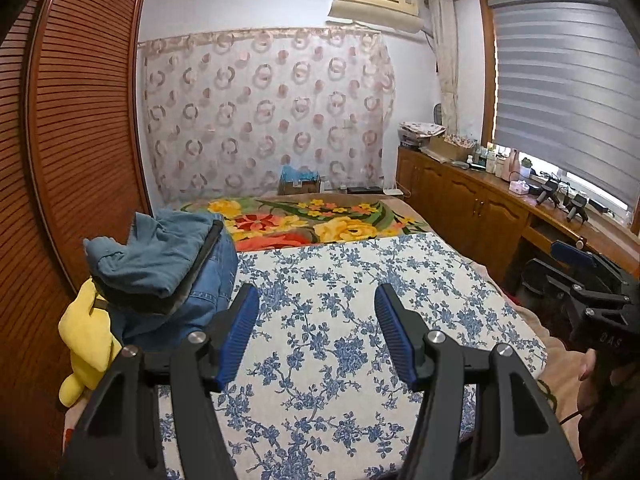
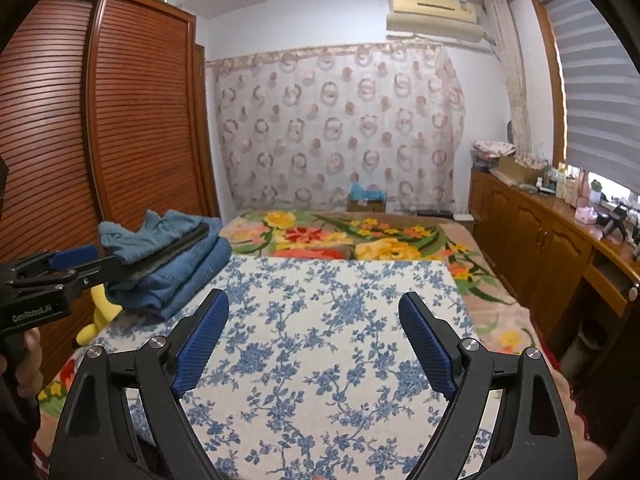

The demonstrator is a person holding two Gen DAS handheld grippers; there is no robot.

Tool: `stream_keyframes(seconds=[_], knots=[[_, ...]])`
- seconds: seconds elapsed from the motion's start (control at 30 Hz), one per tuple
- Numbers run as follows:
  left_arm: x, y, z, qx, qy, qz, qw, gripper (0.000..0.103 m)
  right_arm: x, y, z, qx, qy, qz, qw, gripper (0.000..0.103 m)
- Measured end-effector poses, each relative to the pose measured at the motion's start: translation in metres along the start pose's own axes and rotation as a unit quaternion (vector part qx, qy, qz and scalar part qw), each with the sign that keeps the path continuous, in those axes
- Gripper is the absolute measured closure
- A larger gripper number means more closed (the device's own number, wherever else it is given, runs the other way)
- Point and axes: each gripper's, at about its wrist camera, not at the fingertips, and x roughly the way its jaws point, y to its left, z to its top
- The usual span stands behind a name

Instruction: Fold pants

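Observation:
A pile of blue denim pants (image 1: 168, 276) lies at the left edge of the white and blue floral mat (image 1: 340, 320) on the bed; it also shows in the right wrist view (image 2: 172, 264). The top piece is teal-blue with a dark waistband. My left gripper (image 1: 316, 320) is open and empty, above the mat just right of the pile. My right gripper (image 2: 314, 328) is open and empty over the middle of the mat (image 2: 320, 340). The left gripper also shows from the side in the right wrist view (image 2: 64, 264), beside the pile.
A yellow plush toy (image 1: 86, 340) lies left of the pile. A flowered blanket (image 1: 320, 220) covers the far bed. A louvred wooden wardrobe (image 1: 72, 120) stands on the left. A wooden cabinet (image 1: 480, 200) with bottles runs along the right under the window.

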Motion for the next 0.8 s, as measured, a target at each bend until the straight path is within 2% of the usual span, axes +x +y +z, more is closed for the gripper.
stream_keyframes(seconds=[0.27,0.8], knots=[[-0.0076,0.0053,-0.0005,-0.004,-0.011,0.006,0.9999,0.043,-0.0082,0.0022,0.0021,-0.002,-0.015,-0.019,1.000,0.014],[-0.0077,0.0093,-0.0018,-0.005,-0.010,0.008,0.9999,0.042,-0.0082,0.0004,0.0015,-0.001,-0.014,-0.017,1.000,0.014]])
